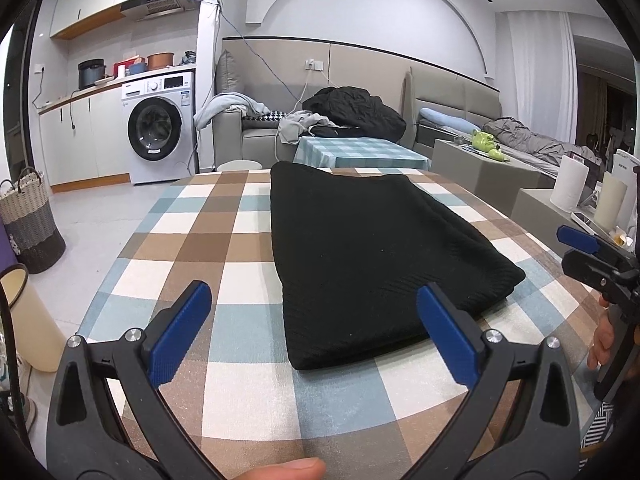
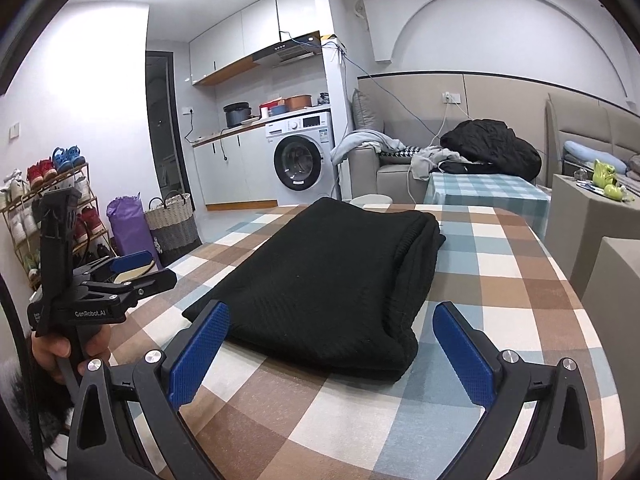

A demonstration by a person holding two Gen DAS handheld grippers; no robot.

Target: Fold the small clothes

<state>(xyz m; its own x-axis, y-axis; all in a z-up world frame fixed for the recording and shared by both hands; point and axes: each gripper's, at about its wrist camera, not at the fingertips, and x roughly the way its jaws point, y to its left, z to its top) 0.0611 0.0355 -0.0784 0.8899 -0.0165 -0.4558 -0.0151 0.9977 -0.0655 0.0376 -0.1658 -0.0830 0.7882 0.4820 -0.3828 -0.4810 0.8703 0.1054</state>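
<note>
A black knit garment (image 1: 360,256) lies folded into a long rectangle on the checked tablecloth (image 1: 224,248). My left gripper (image 1: 316,312) is open and empty, held just short of the garment's near end. My right gripper (image 2: 332,332) is open and empty too, its blue pads either side of the garment's (image 2: 332,280) near edge without touching it. The right gripper shows at the right edge of the left wrist view (image 1: 592,252), and the left gripper shows at the left of the right wrist view (image 2: 120,276).
A washing machine (image 1: 160,136) and woven basket (image 1: 28,220) stand to the left. A sofa with a black jacket (image 1: 352,112) and a small checked table (image 1: 356,152) lie beyond. Paper rolls (image 1: 568,188) stand on a grey block at right. A shoe rack (image 2: 44,208) is at far left.
</note>
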